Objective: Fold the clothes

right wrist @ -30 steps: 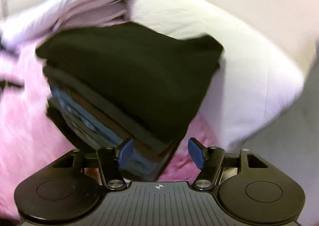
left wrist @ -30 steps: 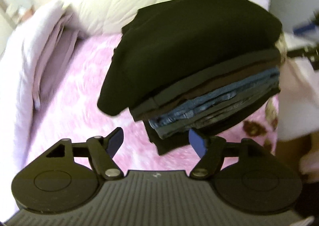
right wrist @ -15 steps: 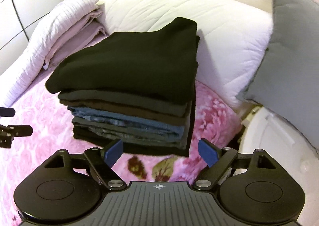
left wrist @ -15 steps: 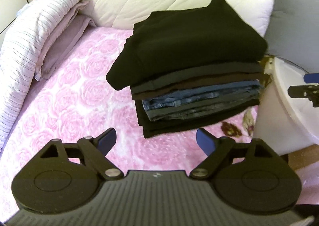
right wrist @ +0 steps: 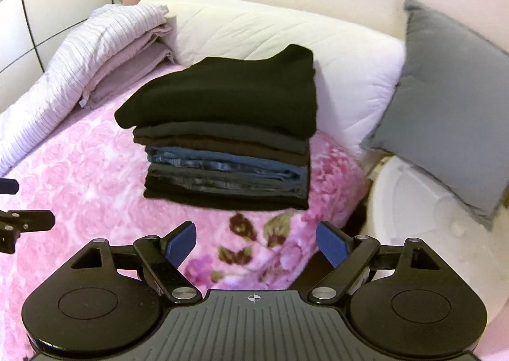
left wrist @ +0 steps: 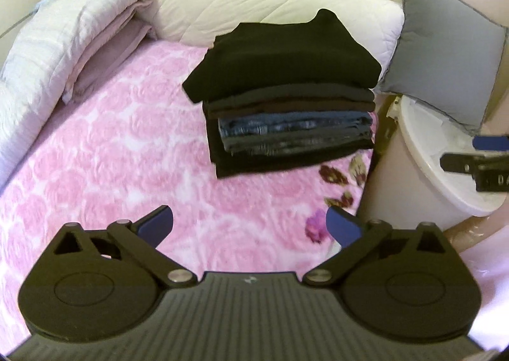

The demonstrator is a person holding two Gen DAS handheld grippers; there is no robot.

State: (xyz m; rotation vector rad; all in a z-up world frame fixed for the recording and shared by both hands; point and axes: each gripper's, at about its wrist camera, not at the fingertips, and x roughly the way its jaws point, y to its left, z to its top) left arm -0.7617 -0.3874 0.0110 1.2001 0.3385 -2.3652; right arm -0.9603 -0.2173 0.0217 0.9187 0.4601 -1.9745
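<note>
On pink bedspread point(left wrist: 105, 151), near white pillow point(right wrist: 254, 33): stack of folded clothes point(right wrist: 229, 144), black top uppermost, edges roughly squared, likely so it stands steady. Left gripper point(left wrist: 249, 222) and right gripper point(right wrist: 254, 240): both spread wide, empty, well short of the stack.

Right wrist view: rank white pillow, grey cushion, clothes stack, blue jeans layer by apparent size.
1. white pillow
2. clothes stack and grey cushion: look about alike, and the cushion's nearness to the camera makes it unsure, so unranked
3. blue jeans layer, one thin band within the stack
</note>
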